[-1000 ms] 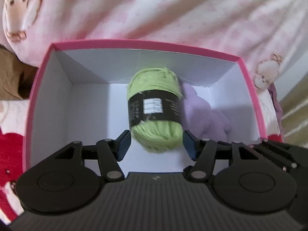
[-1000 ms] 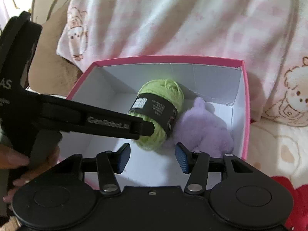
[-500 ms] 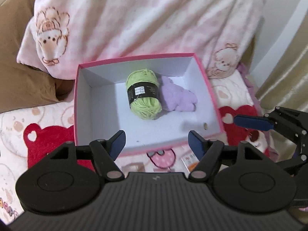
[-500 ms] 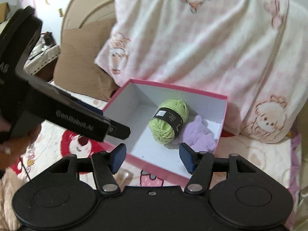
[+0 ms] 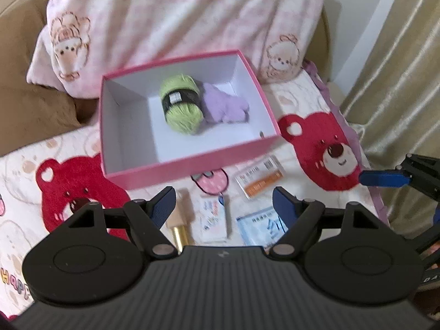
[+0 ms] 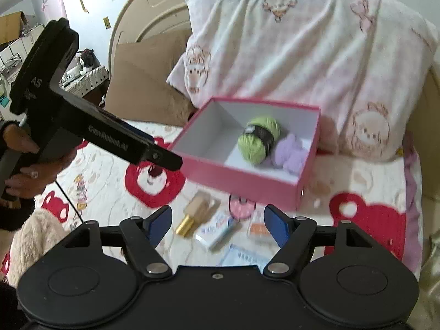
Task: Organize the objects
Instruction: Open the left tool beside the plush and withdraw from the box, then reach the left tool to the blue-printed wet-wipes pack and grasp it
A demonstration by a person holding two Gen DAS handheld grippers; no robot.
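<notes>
A pink box (image 5: 192, 162) with a white inside sits on the bed; it also shows in the right wrist view (image 6: 242, 178). In it lie a green yarn ball (image 5: 182, 107) (image 6: 258, 140) and a purple plush toy (image 5: 224, 107) (image 6: 291, 155). In front of the box lie a gold-capped tube (image 5: 183, 220) (image 6: 196, 214), a white carton (image 5: 213, 217) (image 6: 218, 229), an orange-labelled card (image 5: 260, 181) and a blue-white packet (image 5: 262, 228) (image 6: 243, 257). My left gripper (image 5: 223, 206) is open and empty above these. My right gripper (image 6: 217, 224) is open and empty too.
A pink bear-print pillow (image 5: 178, 19) and a brown cushion (image 5: 30, 104) lie behind the box. The sheet has red bear prints (image 5: 327, 148). A curtain (image 5: 398, 68) hangs at the right. The left gripper's body (image 6: 68, 121) fills the right wrist view's left side.
Both grippers have pulled back and up from the box, leaving the yarn ball inside. The small items in front of the box have come into view.
</notes>
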